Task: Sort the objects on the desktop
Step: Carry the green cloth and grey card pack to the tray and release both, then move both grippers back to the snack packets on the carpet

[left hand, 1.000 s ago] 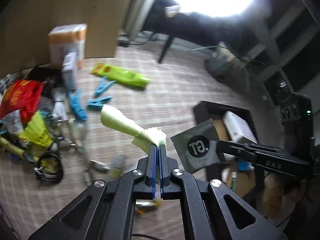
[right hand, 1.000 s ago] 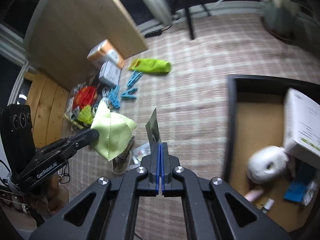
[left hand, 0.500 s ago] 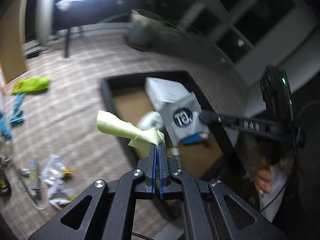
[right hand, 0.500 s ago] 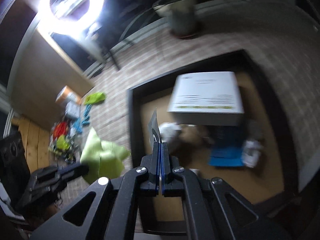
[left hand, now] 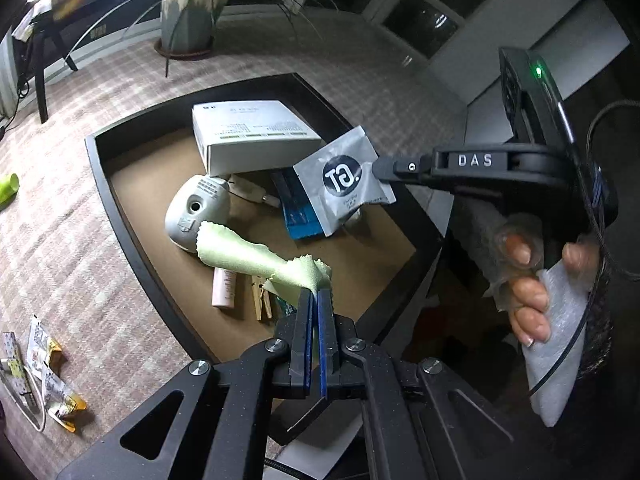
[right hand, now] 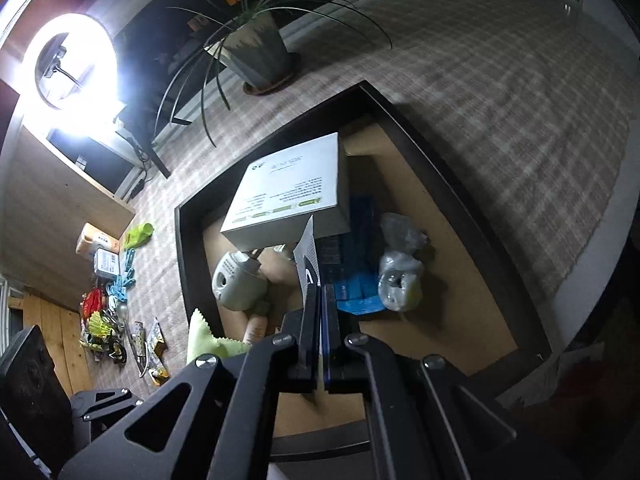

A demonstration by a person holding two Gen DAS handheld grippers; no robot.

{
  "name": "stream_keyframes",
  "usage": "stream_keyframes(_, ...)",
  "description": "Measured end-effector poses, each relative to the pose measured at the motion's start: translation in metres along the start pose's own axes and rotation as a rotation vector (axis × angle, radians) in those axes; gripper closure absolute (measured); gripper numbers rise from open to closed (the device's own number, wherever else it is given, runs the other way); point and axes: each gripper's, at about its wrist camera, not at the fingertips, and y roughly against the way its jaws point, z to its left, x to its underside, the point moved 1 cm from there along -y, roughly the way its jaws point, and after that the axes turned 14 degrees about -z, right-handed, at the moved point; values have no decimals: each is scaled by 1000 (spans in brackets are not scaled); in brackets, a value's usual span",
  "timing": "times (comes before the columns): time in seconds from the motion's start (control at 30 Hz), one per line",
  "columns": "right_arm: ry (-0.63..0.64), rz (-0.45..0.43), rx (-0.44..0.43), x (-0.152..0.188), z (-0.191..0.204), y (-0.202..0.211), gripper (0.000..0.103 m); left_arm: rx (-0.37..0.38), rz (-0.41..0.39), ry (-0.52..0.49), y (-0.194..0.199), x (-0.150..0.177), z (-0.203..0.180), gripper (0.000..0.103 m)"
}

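1. We see the left gripper [left hand: 316,300] pinching a yellow-green cleaning cloth [left hand: 256,258] by one corner, above the near part of the dark tray [left hand: 120,216].
2. The right gripper [right hand: 322,292] is pressed together on a grey foil sachet [left hand: 346,184], over the tray's right side.
3. Risk: the limp cloth could drape over the tray's near rim on release and slide out.
4. Risk: the light sachet could flutter and land on the white box [left hand: 252,136] or outside the right rim.
5. Risk: both grippers sit near each other; releasing together could make them collide.
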Motion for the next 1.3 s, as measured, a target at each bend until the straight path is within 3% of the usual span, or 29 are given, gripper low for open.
stream_keyframes(0.1,9,8,4,0,1,-2,101,-2,11,-8,-2,0,-2,101)
stream_keyframes(0.17,18,28,11,1,2,-5,98,-2,25,-2,-4,1,-3,83)
stream_keyframes(0.2,15,35,18,3,2,-5,95,-1,21,1,-5,0,-2,69)
stream_keyframes(0.23,13,39,19,3,3,-6,88,-3,12,-2,-3,0,-2,67)
stream_keyframes(0.27,13,37,14,3,4,-6,84,-13,5,-12,-1,0,-3,67)
stream_keyframes(0.43,41,52,-21,4,19,-10,84,-43,-20,0,7,-1,3,67)
stream_keyframes(0.73,137,108,-94,11,67,-29,84,-138,-50,112,25,1,49,67)
stream_keyframes(0.93,278,175,-176,20,125,-54,83,-227,-77,248,45,17,96,67)
stream_keyframes(1.13,468,299,-278,40,198,-94,79,-356,-138,427,75,40,140,67)
stream_keyframes(1.3,616,436,-352,69,253,-124,69,-449,-179,613,94,67,167,64)
